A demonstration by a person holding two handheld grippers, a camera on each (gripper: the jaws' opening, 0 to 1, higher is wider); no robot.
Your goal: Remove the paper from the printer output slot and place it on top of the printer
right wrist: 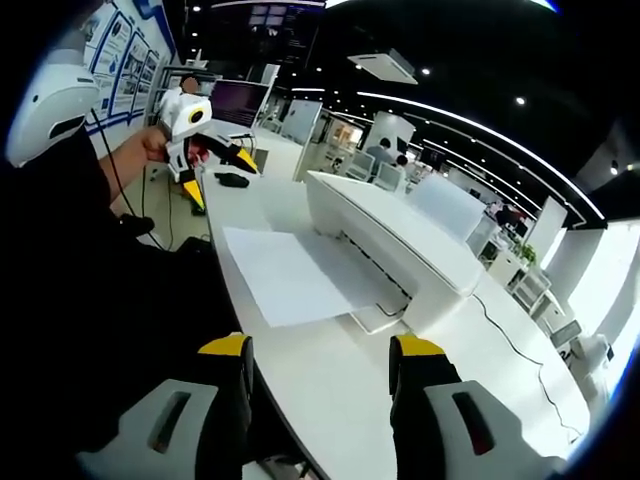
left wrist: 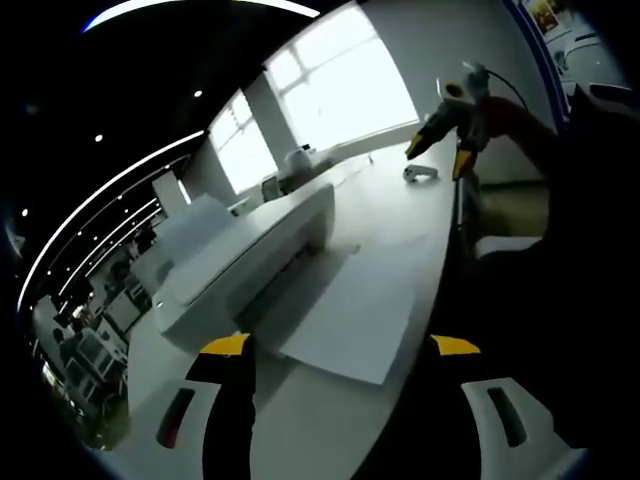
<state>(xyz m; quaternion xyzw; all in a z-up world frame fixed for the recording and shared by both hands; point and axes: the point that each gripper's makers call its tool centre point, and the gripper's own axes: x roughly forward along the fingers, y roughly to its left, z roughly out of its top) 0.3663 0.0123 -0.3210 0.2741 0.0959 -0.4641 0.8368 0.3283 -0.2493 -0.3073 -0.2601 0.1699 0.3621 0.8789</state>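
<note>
The white printer (right wrist: 400, 245) stands on a long white table (right wrist: 470, 400) in an open office, and everything here is placed from it. A sheet of white paper (right wrist: 290, 275) lies out of the printer's output slot, its far end at the printer's front and the rest spread flat over the table toward the edge where the person stands. The top of the printer bears no sheet.

In the right gripper view, the right gripper (right wrist: 320, 360) hangs off the front of the printer, short of the paper's near edge, its yellow-tipped jaws spread wide with nothing between them. Beyond the far end of the paper from the printer, the left gripper (right wrist: 215, 165) is held up in a hand (right wrist: 155, 143) above the table, jaws parted and bare. A small dark object (right wrist: 232, 180) lies on the table past it.

In the left gripper view, the left gripper (left wrist: 340, 355) sits in front of the printer (left wrist: 250, 255), jaws wide apart and holding nothing, with the paper (left wrist: 360, 300) lying between them and the printer's slot. Farther along the table (left wrist: 390, 180) from the printer, the right gripper (left wrist: 440, 155) is raised in the air, its jaws apart and free. A small white object (left wrist: 420, 173) rests on the table beneath it. Bright windows (left wrist: 345, 80) stand behind the printer.
</note>
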